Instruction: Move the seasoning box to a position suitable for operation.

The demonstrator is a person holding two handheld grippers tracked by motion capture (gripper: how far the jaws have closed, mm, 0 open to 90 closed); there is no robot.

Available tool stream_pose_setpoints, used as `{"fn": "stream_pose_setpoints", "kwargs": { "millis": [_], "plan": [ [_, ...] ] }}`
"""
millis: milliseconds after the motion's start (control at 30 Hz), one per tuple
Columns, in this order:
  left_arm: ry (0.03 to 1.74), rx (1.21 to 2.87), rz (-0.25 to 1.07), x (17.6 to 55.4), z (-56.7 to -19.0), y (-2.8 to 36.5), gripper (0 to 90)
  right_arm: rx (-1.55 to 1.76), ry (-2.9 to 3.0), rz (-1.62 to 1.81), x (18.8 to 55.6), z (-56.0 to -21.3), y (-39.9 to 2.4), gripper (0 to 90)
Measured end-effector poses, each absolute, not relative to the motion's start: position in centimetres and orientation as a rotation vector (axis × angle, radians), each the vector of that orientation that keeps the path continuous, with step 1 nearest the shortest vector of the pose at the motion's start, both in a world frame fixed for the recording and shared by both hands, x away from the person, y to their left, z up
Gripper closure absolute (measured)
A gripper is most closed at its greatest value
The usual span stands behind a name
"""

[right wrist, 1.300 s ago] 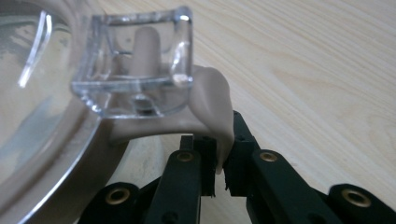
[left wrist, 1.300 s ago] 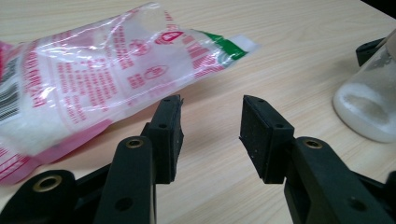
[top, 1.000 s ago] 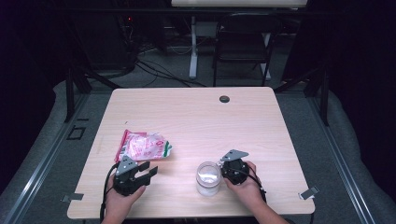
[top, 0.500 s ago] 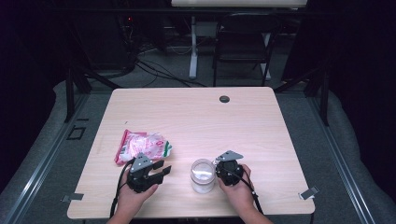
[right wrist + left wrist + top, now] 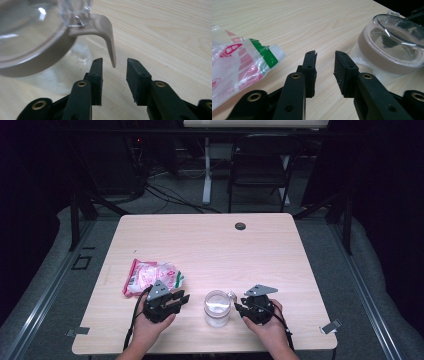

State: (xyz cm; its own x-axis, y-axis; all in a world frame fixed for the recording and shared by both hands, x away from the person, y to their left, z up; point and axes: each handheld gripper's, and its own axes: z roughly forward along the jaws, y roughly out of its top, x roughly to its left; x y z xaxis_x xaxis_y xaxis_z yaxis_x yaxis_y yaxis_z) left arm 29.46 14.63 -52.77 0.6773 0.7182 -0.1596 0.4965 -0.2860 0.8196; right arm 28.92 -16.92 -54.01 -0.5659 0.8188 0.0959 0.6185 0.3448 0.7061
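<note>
now both claws, left (image 5: 325,62) and right (image 5: 114,68), gape empty beside the jar (image 5: 217,307), right just opening.

The clear glass jar (image 5: 217,307) stands upright on the table near its front edge. Its lid is closed, with a beige ring and a beige latch tab (image 5: 108,32) hanging down.

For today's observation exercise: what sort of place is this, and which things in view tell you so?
Probably a lab or recording room, not a home: a bare wooden table on grey carpet, dark surroundings, cables on the floor and a folding chair behind.
</note>
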Motion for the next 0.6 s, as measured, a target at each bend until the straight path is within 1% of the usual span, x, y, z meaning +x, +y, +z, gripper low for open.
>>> {"fn": "stream_pose_setpoints", "kwargs": {
  "millis": [100,133,167,200,233,267,300,333,367,433,600],
  "plan": [
    [0.940,1.962,0.292,29.5,-52.8,14.4,75.2,1.255,2.311,1.057,28.6,-53.0,-17.3,67.3],
    [0.938,1.968,0.288,29.4,-52.8,14.3,77.1,1.249,2.301,1.067,28.5,-52.7,-17.5,67.4],
    [0.935,1.972,0.286,29.4,-52.7,14.3,81.2,1.250,2.286,1.081,28.3,-52.0,-17.9,67.4],
    [0.931,1.974,0.283,29.4,-52.7,14.2,81.2,1.250,2.286,1.081,28.3,-52.0,-17.9,67.4],
    [0.932,1.972,0.276,29.3,-52.6,14.2,84.3,1.255,2.283,1.097,28.2,-51.5,-18.2,67.4],
    [0.930,1.973,0.277,29.2,-52.6,14.1,84.3,1.255,2.283,1.097,28.2,-51.5,-18.2,67.4],
    [0.922,1.983,0.278,29.1,-52.4,14.1,86.5,1.254,2.281,1.101,28.1,-51.3,-18.3,67.3],
    [0.913,1.983,0.278,29.1,-52.3,14.0,88.2,1.260,2.284,1.124,28.2,-51.2,-18.5,67.8],
    [0.904,1.993,0.279,29.1,-52.1,13.9,90.0,1.268,2.305,1.140,28.2,-50.8,-18.7,71.4],
    [0.894,2.001,0.269,29.0,-51.6,13.6,90.0,1.269,2.308,1.139,28.2,-50.5,-18.8,72.2],
    [0.841,2.046,0.246,29.5,-50.0,12.6,90.0,1.256,2.323,1.146,29.0,-48.6,-18.7,72.7]
  ]
}}
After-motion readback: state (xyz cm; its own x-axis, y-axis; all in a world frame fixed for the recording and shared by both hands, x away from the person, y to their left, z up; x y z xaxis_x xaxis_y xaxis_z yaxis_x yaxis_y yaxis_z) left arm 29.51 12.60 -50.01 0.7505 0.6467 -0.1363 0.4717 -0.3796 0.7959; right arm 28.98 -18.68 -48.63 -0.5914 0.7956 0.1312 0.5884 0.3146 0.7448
